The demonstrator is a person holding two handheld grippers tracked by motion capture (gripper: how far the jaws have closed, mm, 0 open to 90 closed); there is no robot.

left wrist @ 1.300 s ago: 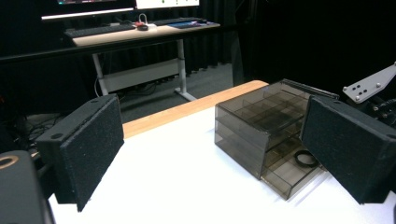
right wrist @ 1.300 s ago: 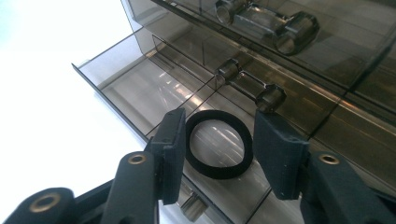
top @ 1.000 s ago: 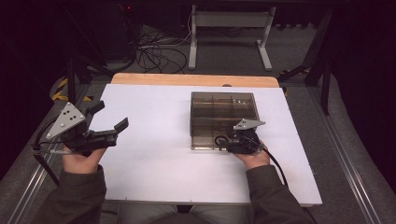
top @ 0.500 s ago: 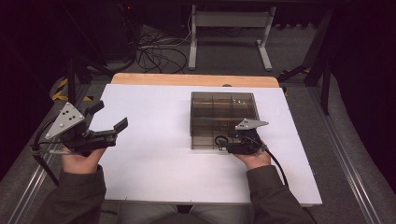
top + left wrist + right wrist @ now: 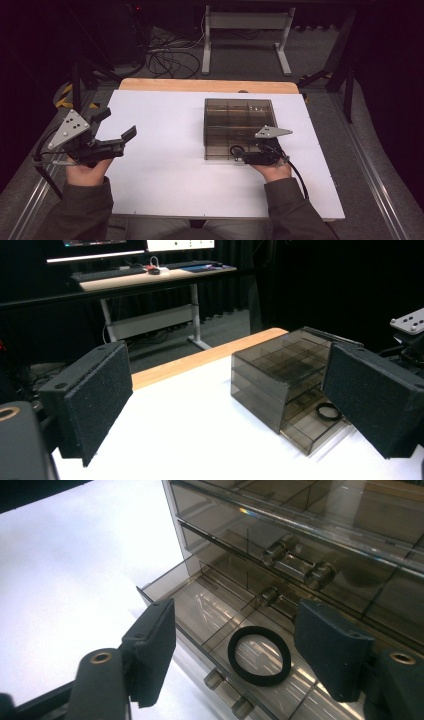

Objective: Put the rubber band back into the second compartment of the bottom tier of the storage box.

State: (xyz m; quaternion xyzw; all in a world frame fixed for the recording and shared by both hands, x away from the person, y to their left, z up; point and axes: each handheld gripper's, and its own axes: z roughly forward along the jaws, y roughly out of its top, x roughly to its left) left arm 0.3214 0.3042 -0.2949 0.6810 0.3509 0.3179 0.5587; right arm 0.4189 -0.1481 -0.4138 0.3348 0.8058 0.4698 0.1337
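Observation:
A smoked clear drawer cabinet (image 5: 239,117) stands right of the middle of the white table (image 5: 165,165). Its bottom drawer (image 5: 210,615) is pulled out toward me, and a black rubber ring (image 5: 233,655) lies flat in it. My right gripper (image 5: 237,630) hangs over that drawer, open. Its jaws have just been opening, with the ring below and between them, untouched. In the high view the right gripper (image 5: 246,156) sits at the cabinet's front edge beside the ring (image 5: 236,149). My left gripper (image 5: 118,124) is held at the table's left, open and holding nothing, facing the cabinet (image 5: 270,375).
The two upper drawers (image 5: 295,565) with small knob handles are pushed in. A wooden strip (image 5: 205,86) runs along the table's far edge. Beyond it are desk legs (image 5: 245,30) and floor cables (image 5: 165,57). Metal rails (image 5: 370,180) flank the table.

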